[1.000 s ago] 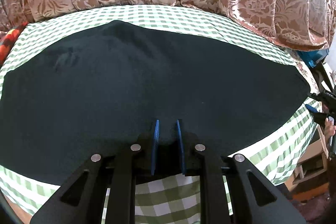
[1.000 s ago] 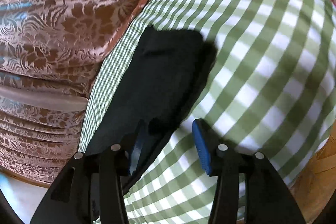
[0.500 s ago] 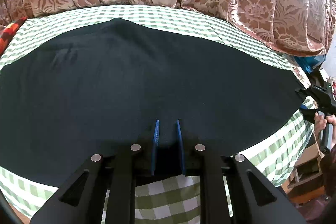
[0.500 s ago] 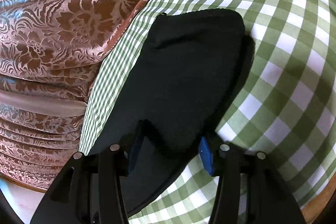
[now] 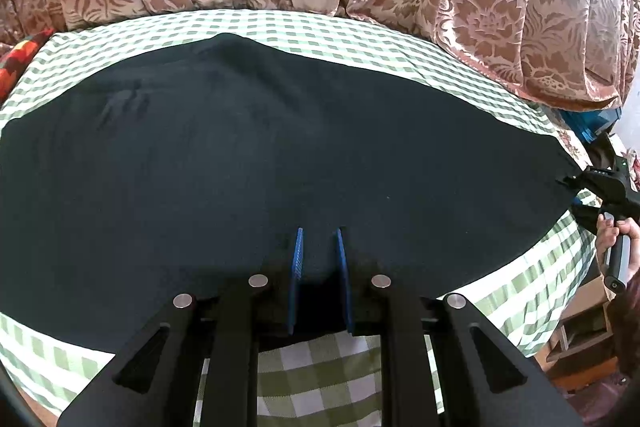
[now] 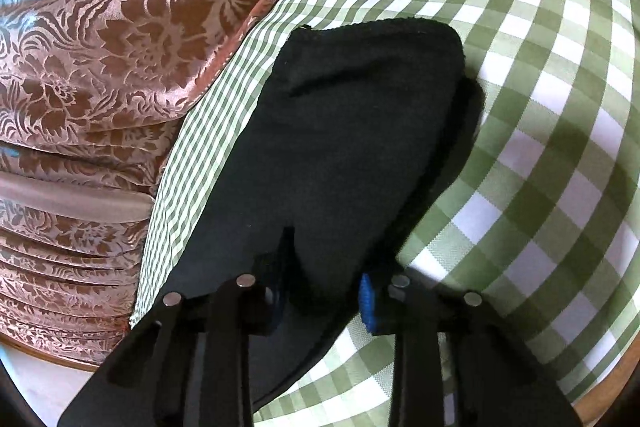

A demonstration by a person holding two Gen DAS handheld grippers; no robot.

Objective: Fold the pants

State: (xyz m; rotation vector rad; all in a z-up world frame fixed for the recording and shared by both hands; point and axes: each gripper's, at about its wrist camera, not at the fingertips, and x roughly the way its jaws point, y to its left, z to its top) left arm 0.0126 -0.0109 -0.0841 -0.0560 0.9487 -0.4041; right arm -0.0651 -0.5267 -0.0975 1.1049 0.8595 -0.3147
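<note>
On green-checked cloth (image 5: 328, 27): flat black pants (image 5: 248, 155)

The black pants (image 5: 248, 163) run off the left edge of the left wrist view, so that end cannot be seen. Their near hem hides behind the left gripper (image 5: 319, 255), whose blue pads (image 5: 298, 259) sink into the cloth; contact there is unclear. In the right wrist view, fabric covers the right gripper (image 6: 324, 291), leaving only a sliver of one blue pad (image 6: 366, 301). The person's hand (image 5: 620, 239) is cut by the frame edge.
</note>
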